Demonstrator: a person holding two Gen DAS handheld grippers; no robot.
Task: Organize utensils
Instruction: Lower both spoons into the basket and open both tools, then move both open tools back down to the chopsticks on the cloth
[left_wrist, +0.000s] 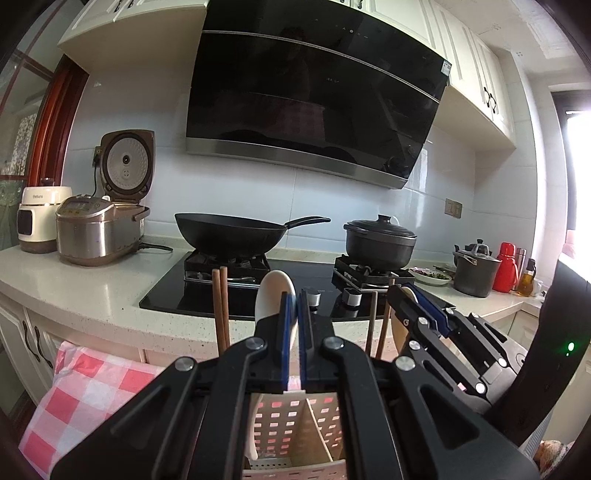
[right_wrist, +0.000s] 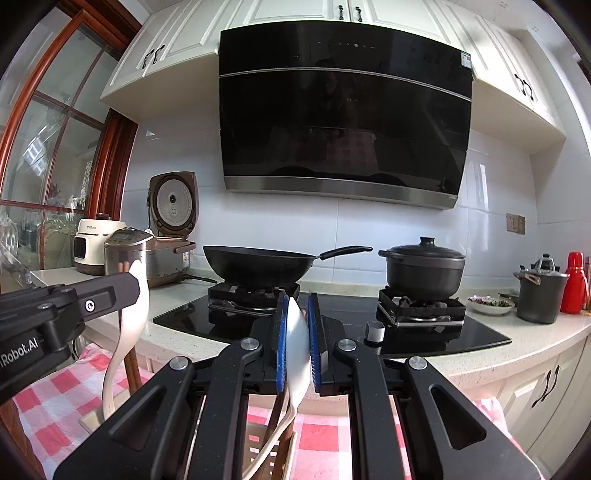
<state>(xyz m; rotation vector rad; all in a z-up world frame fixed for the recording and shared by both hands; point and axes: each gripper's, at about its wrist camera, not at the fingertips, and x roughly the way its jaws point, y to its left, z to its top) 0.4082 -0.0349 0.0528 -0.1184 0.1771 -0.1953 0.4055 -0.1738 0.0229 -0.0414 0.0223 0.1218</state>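
My left gripper (left_wrist: 293, 295) is shut on a white spoon (left_wrist: 275, 295), bowl end up, handle hanging down. Below it sits a white perforated utensil basket (left_wrist: 295, 424) with a divider. A pair of brown chopsticks (left_wrist: 220, 306) stands upright just left of the spoon. My right gripper (right_wrist: 297, 299) is shut on a second white spoon (right_wrist: 297, 350), whose handle runs down toward the basket (right_wrist: 258, 443). Brown chopsticks (right_wrist: 277, 417) lean beside that handle. In the right wrist view the left gripper (right_wrist: 136, 280) and its spoon (right_wrist: 129, 321) are at the left. The right gripper (left_wrist: 406, 291) shows at the right of the left wrist view.
A pink-and-white checked cloth (left_wrist: 85, 387) lies under the basket, in front of the counter edge (left_wrist: 110, 306). On the counter are a black hob (left_wrist: 173, 291), a wok (left_wrist: 232, 232), a lidded pot (left_wrist: 380, 240), a rice cooker (left_wrist: 96, 232) and bottles (left_wrist: 506, 266).
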